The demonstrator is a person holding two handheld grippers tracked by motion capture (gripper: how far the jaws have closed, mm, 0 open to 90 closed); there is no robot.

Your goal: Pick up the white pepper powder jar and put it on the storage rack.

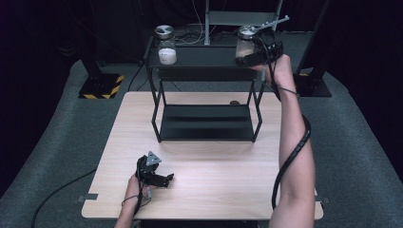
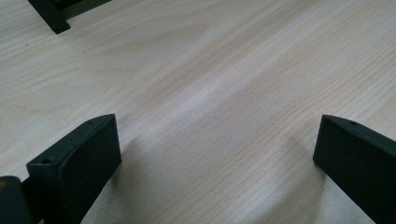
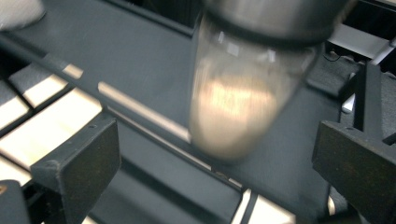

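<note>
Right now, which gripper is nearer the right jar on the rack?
Right. The right gripper is at the right jar on the rack's top shelf, jaws open; the left gripper rests low on the table.

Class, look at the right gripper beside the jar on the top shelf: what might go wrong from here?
1. The right gripper is open with the jar between its jaws but unheld; a sideways pull could clip and tip it.
2. That jar stands near the shelf's right end, so a nudge might send it off.
3. The cable hangs by the rack's right legs and could snag.
</note>
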